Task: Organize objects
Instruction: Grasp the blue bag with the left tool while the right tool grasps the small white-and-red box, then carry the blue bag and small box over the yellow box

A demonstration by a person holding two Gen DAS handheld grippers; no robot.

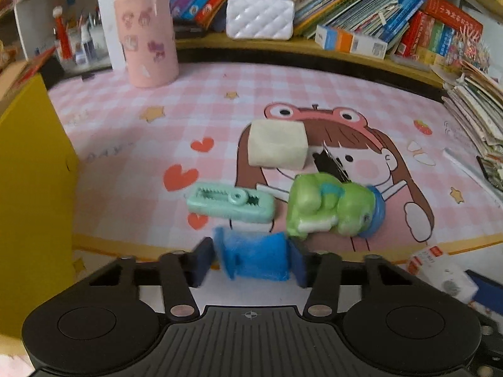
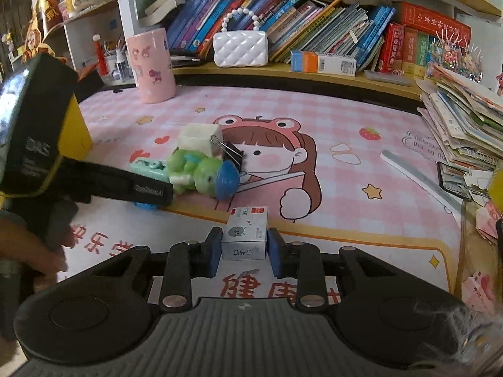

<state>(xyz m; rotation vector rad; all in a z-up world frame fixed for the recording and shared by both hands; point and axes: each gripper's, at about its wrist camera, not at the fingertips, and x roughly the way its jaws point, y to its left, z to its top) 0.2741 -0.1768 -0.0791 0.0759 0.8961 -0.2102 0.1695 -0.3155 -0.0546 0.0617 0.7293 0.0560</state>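
My left gripper (image 1: 251, 259) is shut on a fuzzy blue felt roll (image 1: 256, 256), low over the pink mat. Just beyond it lie a mint green clip (image 1: 231, 202), a green frog toy with a blue cap (image 1: 333, 209), a white block (image 1: 276, 144) and a black binder clip (image 1: 330, 163). My right gripper (image 2: 242, 249) is shut on a small white staples box (image 2: 246, 234) near the mat's front edge. The same cluster shows in the right wrist view: frog toy (image 2: 201, 171), white block (image 2: 199, 138), binder clip (image 2: 231, 154), mint clip (image 2: 147, 168), with the left gripper's arm (image 2: 119, 185) beside it.
A pink cylinder holder (image 1: 147, 36) stands at the back left. A white quilted purse (image 1: 259, 15) and rows of books sit on the shelf behind. A leaning paper stack (image 2: 462, 125) and a ruler (image 2: 421, 179) are at the right. A yellow box (image 1: 28, 169) is at the left.
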